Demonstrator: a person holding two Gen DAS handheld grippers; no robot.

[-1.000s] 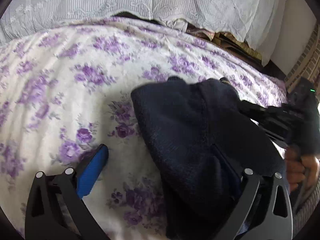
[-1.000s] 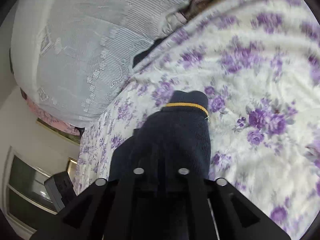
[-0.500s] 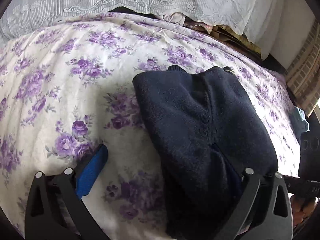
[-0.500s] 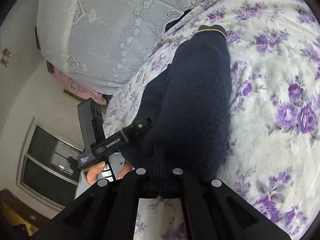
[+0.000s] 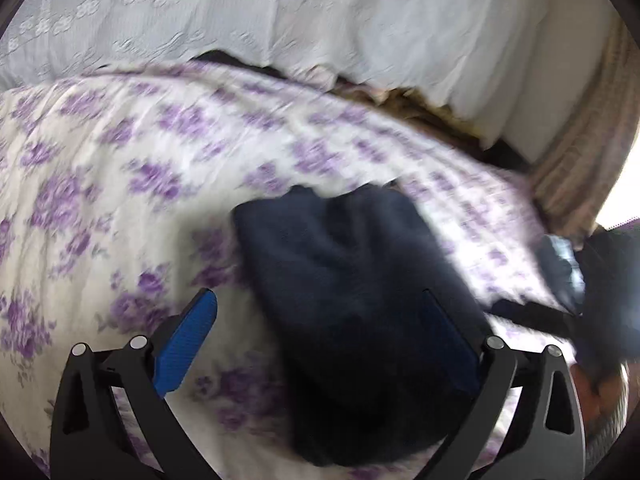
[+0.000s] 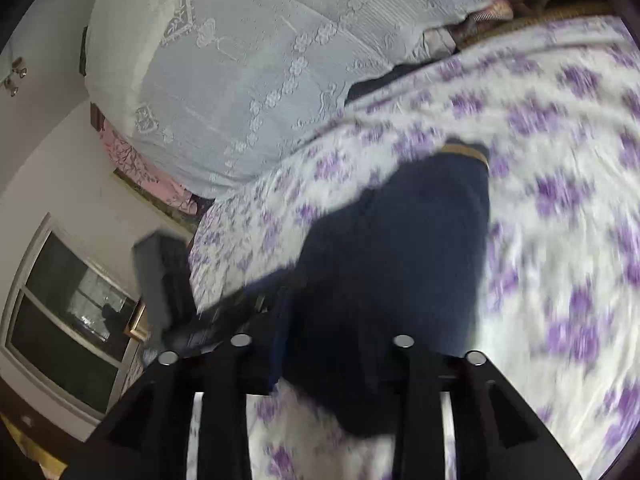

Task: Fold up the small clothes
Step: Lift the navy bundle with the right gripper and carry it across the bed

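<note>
1. Dark navy knit garment (image 5: 360, 288) lies folded on the floral bedspread (image 5: 120, 184), directly ahead of both tongs. Its long axis runs away from the cameras, toward the yellow-trimmed end (image 6: 466, 151) at the far side.
2. Left tongs (image 5: 320, 344): spread wide. The blue pad (image 5: 186, 346) rests clear on the bedspread to the garment's left; the other finger (image 5: 452, 340) is against or partly under the garment's right edge (blur, contact uncertain). Nothing is pinched.
3. Right tongs (image 6: 320, 360): jaws opening, with the near end of the garment between the fingers; the pads do not appear to press it (motion blur limits certainty).
4. Nearer arm: both are close to the garment's near end; the right tongs sit more squarely over it.
5. Surroundings: white lace cover (image 6: 248, 80) at the bed's far edge, window (image 6: 68, 320) at lower left of the right view.
6. Obstruction: judged none on the bedspread around the garment; the two tongs crowd each other at the near end.
</note>
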